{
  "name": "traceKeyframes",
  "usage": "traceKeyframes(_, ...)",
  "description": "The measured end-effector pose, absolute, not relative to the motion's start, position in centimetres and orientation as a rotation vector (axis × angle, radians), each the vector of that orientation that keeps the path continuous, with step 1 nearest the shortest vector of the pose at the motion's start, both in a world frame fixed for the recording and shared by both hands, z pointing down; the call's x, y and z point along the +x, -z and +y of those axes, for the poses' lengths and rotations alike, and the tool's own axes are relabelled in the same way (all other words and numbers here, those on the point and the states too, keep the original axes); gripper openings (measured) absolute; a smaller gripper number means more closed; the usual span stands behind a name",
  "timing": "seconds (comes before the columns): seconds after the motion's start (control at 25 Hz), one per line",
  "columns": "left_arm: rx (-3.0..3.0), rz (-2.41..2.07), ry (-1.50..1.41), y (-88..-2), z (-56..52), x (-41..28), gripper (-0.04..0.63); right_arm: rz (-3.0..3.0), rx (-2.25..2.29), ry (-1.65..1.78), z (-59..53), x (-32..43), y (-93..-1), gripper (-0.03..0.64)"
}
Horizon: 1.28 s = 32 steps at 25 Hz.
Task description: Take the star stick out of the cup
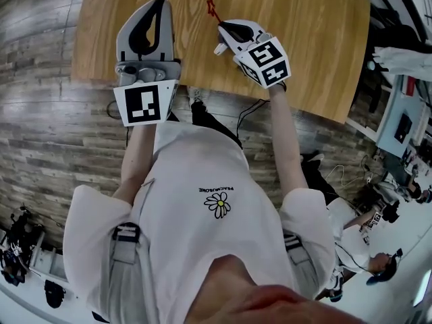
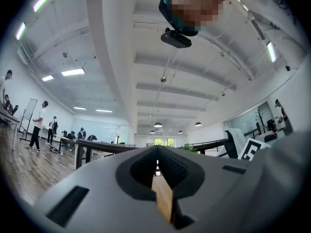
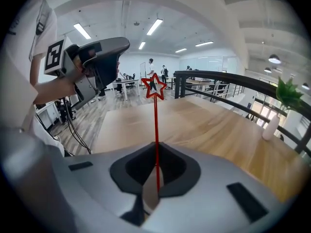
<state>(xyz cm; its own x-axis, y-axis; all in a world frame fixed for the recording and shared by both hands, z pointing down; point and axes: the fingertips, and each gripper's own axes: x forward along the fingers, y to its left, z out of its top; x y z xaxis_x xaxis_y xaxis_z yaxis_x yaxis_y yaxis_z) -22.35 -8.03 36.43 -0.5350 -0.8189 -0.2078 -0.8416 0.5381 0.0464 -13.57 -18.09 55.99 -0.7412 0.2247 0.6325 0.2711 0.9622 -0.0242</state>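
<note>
The star stick (image 1: 211, 7) is a thin red rod with an open red star on top. My right gripper (image 1: 221, 24) reaches over the wooden table (image 1: 304, 39) and is shut on the rod. In the right gripper view the star stick (image 3: 156, 115) rises straight up from between the closed jaws of the right gripper (image 3: 156, 149), its star high above the table. A small white thing (image 1: 219, 48) shows under that gripper; I cannot tell whether it is the cup. My left gripper (image 1: 160, 0) hangs at the left over the table, jaws together and empty. In its own view the left gripper (image 2: 157, 152) points slightly upward across the room.
The table's near edge runs just in front of my body. At the table's far right stands a white vase (image 3: 269, 126) with a green plant. A black railing (image 3: 228, 79) runs behind the table. A seated person (image 1: 378, 262) is at the lower right, and cables lie on the floor.
</note>
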Motion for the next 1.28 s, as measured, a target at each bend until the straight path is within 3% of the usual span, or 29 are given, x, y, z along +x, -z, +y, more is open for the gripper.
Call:
traceKeyframes(0.56, -1.434, 2.514, -0.236, -32.9, -7.4, -20.9, 0.016, -2.595, -0.305, 0.207, -16.9, -14.2, -47.9, 0.02)
traceKeyframes(0.96, -1.525, 2.384, -0.185, -28.4, -8.9, -19.0, 0.017, -2.947, -0.117, 0.21, -17.5, -12.7, -35.3, 0.018)
traceKeyframes(1.28, -1.665, 2.247, -0.195, -24.1, -10.8, -16.1, 0.015, -3.331, 0.302, 0.284, -18.1, -6.6, -23.4, 0.018)
